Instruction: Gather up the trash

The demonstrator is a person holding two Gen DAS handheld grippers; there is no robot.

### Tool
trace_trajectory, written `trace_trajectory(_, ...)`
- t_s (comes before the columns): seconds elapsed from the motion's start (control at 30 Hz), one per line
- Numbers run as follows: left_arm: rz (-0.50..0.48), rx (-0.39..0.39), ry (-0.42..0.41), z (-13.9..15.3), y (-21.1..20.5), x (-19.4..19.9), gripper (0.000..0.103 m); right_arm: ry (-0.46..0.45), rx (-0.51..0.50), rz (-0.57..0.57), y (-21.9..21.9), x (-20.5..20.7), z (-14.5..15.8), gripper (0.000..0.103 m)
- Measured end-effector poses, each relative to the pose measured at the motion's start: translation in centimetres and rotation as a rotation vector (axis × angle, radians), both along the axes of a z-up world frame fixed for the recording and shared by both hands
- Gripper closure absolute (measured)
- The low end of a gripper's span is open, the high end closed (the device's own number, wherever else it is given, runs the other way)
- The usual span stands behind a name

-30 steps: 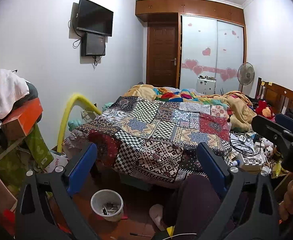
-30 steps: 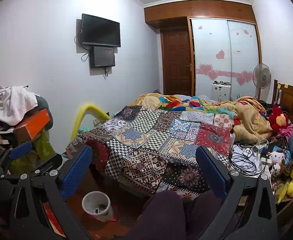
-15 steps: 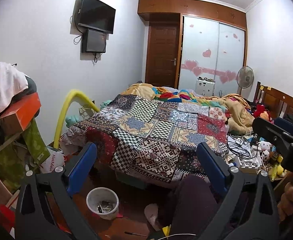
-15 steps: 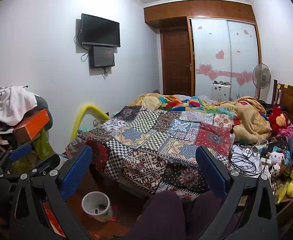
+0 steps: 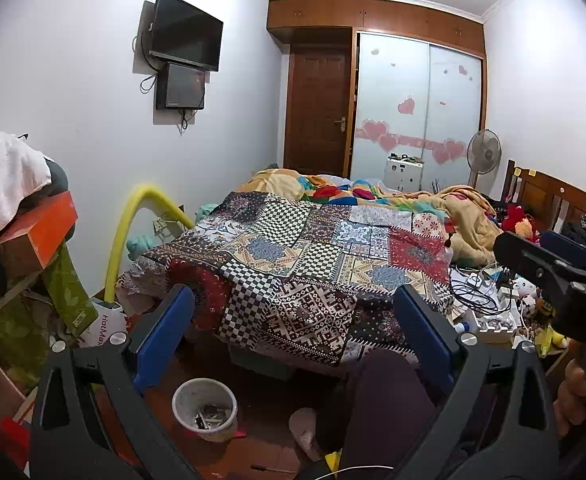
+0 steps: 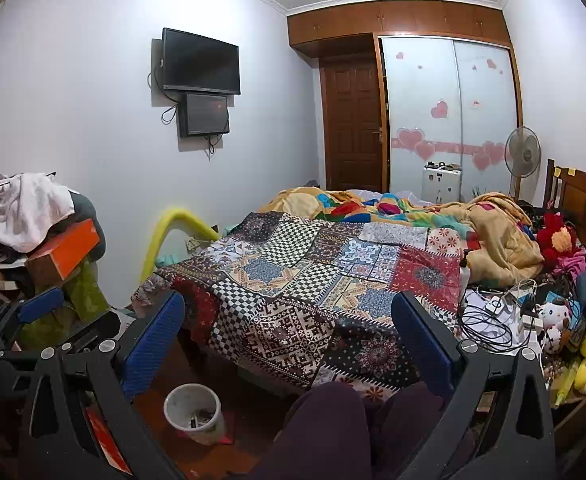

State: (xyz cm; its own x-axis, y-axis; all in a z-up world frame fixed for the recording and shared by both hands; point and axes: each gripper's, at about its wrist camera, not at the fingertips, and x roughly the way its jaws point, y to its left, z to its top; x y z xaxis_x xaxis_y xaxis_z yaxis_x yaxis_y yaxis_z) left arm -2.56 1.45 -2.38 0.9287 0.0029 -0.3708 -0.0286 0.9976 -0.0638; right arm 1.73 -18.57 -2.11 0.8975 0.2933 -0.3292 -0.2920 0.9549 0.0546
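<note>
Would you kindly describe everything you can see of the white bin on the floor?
The white bin is a small round bucket, apparently plastic, with a smudged inner wall. It stands upright and open on the reddish-brown floor, near the foot of the bed with the patchwork quilt. A few dark and pale scraps lie at its bottom; it is mostly empty. Neither tool touches it.

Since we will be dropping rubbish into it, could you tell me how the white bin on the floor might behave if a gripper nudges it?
The white bin looks like a thin plastic pail holding only a few scraps, so it is probably light and would slide on the smooth floor. It stands upright with a wide mouth, so a push near the rim could well tip it.
</note>
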Motion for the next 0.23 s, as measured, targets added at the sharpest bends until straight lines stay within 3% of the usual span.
trace_trajectory(0.23, 0.000, 0.001, -0.008, 0.24, -0.11, -0.04, 0.002, 0.005, 0.004, -0.002, -0.07, 0.18, -0.17, 0.000)
